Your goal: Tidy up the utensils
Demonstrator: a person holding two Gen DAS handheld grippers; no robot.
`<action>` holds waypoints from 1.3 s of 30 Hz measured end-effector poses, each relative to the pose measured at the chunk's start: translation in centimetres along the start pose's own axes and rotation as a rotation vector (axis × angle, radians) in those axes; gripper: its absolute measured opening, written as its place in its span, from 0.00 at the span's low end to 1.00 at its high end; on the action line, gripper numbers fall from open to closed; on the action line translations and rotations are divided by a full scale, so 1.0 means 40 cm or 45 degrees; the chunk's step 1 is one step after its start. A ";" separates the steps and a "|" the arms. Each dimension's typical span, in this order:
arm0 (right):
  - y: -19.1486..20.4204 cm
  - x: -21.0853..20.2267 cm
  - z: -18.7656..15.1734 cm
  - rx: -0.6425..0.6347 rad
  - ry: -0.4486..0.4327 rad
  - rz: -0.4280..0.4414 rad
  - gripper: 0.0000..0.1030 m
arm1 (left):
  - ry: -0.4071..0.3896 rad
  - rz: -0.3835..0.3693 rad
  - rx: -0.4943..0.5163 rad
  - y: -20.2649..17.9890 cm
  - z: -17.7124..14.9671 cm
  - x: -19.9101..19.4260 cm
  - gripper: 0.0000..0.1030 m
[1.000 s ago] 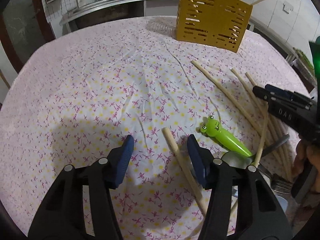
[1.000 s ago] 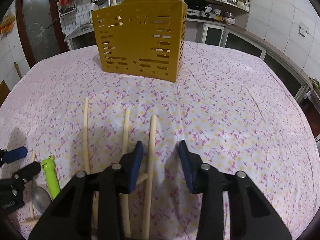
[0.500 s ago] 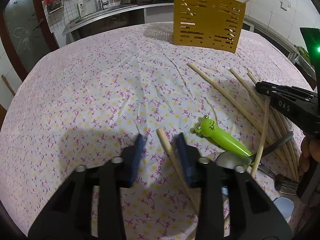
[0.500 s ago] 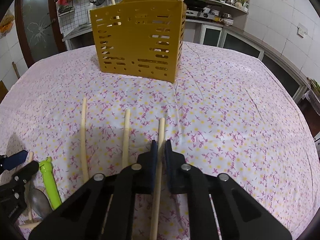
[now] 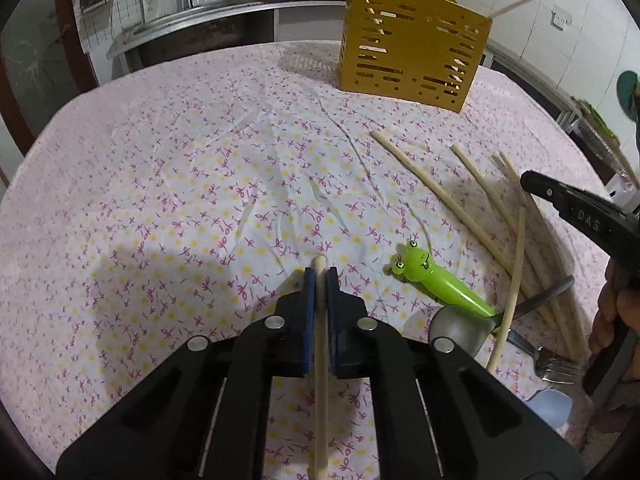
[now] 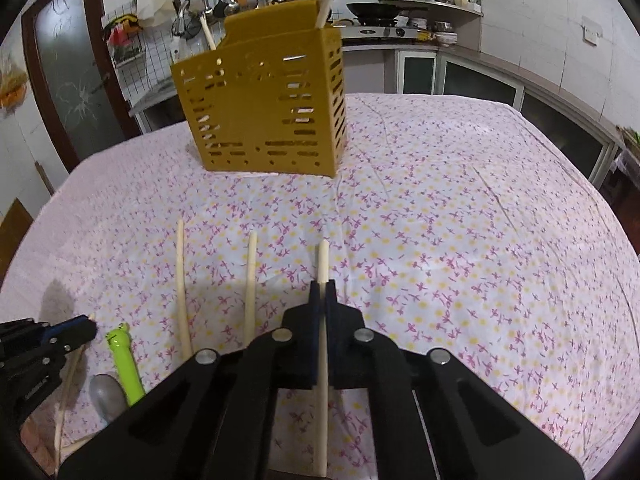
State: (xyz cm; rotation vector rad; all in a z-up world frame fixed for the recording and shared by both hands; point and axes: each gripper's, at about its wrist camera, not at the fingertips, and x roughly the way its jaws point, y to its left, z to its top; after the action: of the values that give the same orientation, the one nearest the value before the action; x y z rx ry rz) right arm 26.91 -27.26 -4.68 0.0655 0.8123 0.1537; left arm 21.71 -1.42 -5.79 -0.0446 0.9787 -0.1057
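My left gripper (image 5: 319,274) is shut on a wooden chopstick (image 5: 320,364) that runs back between its blue pads. My right gripper (image 6: 322,286) is shut on another wooden chopstick (image 6: 322,264), its tip raised above the cloth. The yellow slotted utensil holder (image 5: 412,60) stands at the far side of the table, with chopsticks sticking out of it; it also shows in the right wrist view (image 6: 264,112). Several loose chopsticks (image 5: 476,200) lie on the floral tablecloth (image 5: 180,184) at the right. Two more chopsticks (image 6: 252,280) lie left of my right gripper.
A green frog-handled spoon (image 5: 436,280) lies right of my left gripper, its metal bowl (image 5: 460,326) beside a fork (image 5: 552,364). A pale blue utensil (image 5: 548,420) lies at the table's near right edge. Kitchen counters stand behind the table.
Both grippers closed, each on a chopstick. The right gripper rose with its chopstick and the holder looks nearer. The left chopstick now lines up straight between the pads.
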 end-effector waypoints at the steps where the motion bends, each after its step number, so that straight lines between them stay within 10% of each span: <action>1: -0.004 0.000 -0.001 0.005 -0.001 0.003 0.02 | 0.003 -0.011 -0.009 0.003 0.002 0.000 0.04; 39: 0.046 0.055 0.004 -0.106 0.132 -0.072 0.16 | 0.019 -0.047 -0.013 0.012 0.012 0.009 0.04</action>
State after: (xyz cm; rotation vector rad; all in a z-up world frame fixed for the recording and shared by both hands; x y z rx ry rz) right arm 28.32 -25.08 -5.95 -0.0447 0.9095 0.1380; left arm 22.32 -0.98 -5.87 -0.0713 0.9936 -0.1351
